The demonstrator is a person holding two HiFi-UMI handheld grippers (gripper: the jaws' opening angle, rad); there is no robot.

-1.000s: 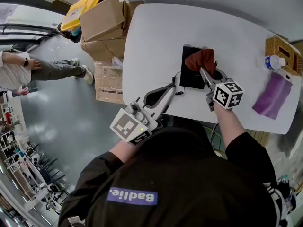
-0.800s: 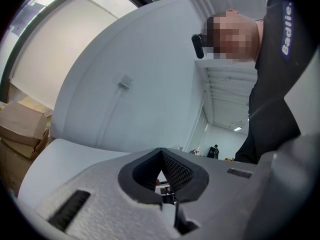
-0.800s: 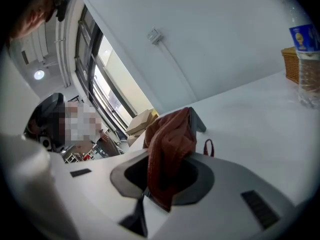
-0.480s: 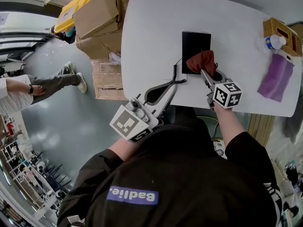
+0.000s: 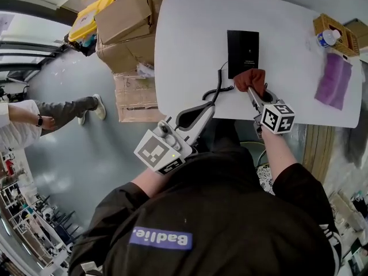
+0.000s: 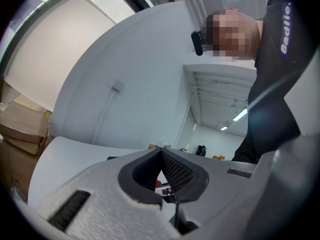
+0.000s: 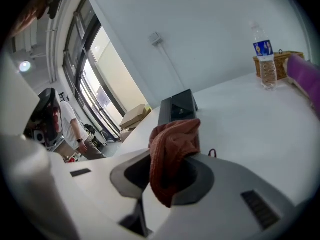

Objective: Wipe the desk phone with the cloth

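Gripping rust-red cloth point(image 5: 251, 78) in right gripper point(image 5: 253, 92) fingers, at lower edge of black desk phone point(image 5: 242, 45), mid-frame, left gripper point(image 5: 206, 107) fingers closed, empty.

Bright, even light is washing over the white tabletop point(image 5: 190, 39), leaving only faint, soft shadows. Daylight is streaming through tall windows point(image 7: 87, 69), and ceiling strips point(image 6: 240, 115) are glowing. Fisheye distortion is bending every edge, corners are darkening, and the nearby jaws are blurring.
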